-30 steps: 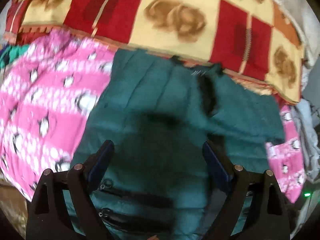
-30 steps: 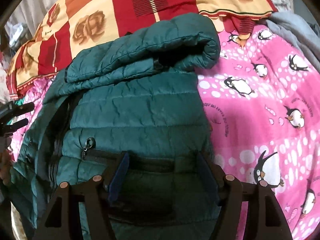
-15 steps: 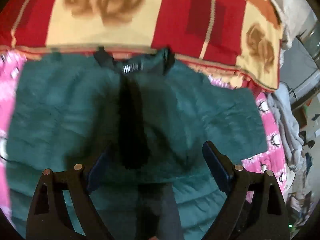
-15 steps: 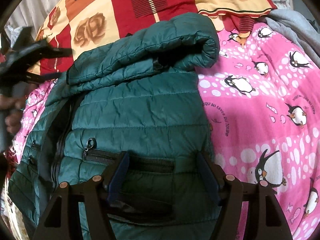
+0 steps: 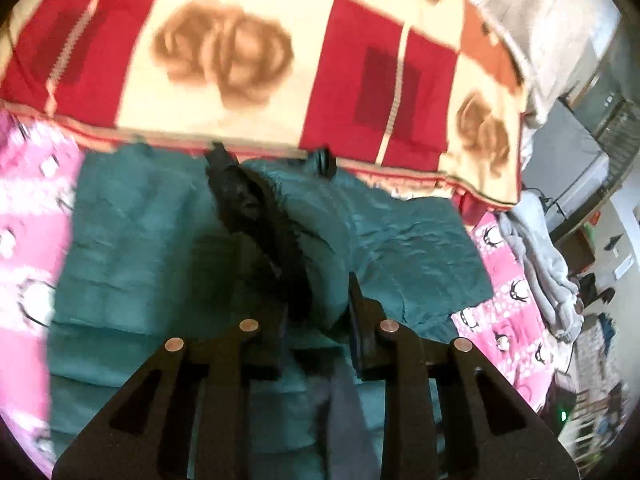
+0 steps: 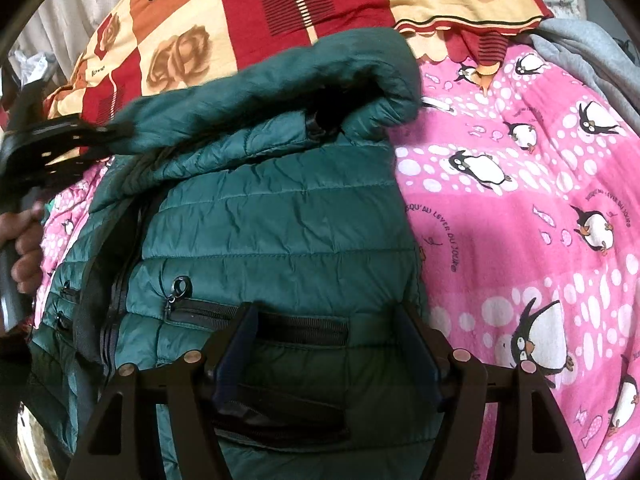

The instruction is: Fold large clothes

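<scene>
Green jacket [image 5: 404,240] folds hide the left gripper [image 5: 316,312] tips.

teal jacket [image 6: 280,216], pink penguin-print sheet [image 6: 520,220], red-and-cream rose-patterned blanket [image 5: 248,52].

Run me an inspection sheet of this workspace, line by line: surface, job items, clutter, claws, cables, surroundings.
Surface: pink penguin-print bedspread, with a red and cream rose blanket at its far edge.
Job's things: green quilted jacket spread on the bedspread, one part rolled over on top, pocket zip visible.
Clutter: grey garment heaped at the bed's edge.
Claws: left claw closed on a raised fold of the jacket; right claw open over the jacket's lower part.
Cables: a thin dark cord above the grey garment.
Surroundings: blurred room furniture beyond the bed.
</scene>
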`<state>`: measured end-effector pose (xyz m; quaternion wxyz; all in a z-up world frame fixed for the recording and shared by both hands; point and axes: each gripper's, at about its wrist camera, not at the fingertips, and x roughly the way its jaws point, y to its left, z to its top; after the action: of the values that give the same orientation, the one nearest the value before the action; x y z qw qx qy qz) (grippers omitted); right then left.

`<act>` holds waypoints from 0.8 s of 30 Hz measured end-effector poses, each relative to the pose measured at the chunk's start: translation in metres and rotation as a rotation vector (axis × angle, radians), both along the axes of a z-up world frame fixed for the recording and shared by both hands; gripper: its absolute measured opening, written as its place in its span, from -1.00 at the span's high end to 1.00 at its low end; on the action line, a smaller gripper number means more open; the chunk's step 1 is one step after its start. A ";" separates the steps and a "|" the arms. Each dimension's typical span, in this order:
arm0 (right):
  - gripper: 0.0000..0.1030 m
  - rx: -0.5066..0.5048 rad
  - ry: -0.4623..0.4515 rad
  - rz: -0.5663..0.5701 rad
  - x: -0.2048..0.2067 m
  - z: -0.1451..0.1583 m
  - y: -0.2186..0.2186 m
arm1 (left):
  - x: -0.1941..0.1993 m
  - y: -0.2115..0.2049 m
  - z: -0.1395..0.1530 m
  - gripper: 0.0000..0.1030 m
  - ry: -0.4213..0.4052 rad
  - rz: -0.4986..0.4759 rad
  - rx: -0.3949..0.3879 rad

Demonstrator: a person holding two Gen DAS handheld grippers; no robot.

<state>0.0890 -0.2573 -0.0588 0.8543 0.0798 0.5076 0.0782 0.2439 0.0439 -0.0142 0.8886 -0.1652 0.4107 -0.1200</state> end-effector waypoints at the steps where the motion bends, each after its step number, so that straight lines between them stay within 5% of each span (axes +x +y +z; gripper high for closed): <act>1: -0.34 -0.001 0.001 0.000 0.000 0.000 0.000 | -0.007 0.009 0.008 0.56 -0.021 0.005 0.010; 5: -0.35 -0.004 0.005 -0.002 0.001 -0.001 0.000 | -0.022 0.053 0.025 0.56 -0.073 0.064 0.070; 9: -0.47 0.003 0.016 0.012 0.003 -0.002 0.002 | -0.013 0.082 -0.014 0.52 0.061 0.091 0.093; 11: -0.72 0.011 0.032 0.030 0.005 -0.005 0.004 | -0.010 0.085 -0.037 0.50 0.134 0.098 0.109; 14: -0.93 -0.020 0.062 0.075 0.007 -0.007 0.015 | -0.018 0.093 -0.052 0.50 0.155 0.117 0.040; 16: -0.92 -0.090 0.077 0.115 0.007 -0.004 0.025 | -0.028 0.102 -0.048 0.50 0.131 0.135 0.015; 18: -0.61 -0.117 0.071 0.134 0.006 0.009 0.024 | -0.037 0.115 -0.035 0.50 0.080 0.196 0.040; 19: -0.46 -0.080 0.035 0.144 0.008 0.026 0.019 | -0.040 0.119 -0.029 0.50 0.052 0.233 0.066; 21: -0.46 -0.053 -0.054 0.124 0.018 0.054 0.008 | -0.043 0.125 -0.012 0.49 -0.013 0.311 0.102; 24: -0.41 -0.076 -0.217 0.041 0.047 0.093 -0.004 | -0.035 0.116 0.002 0.50 -0.073 0.329 0.062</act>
<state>0.1356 -0.2608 0.0343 0.9050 0.0280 0.4160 0.0843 0.2087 0.1598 -0.0118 0.9153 -0.1982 0.3491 0.0337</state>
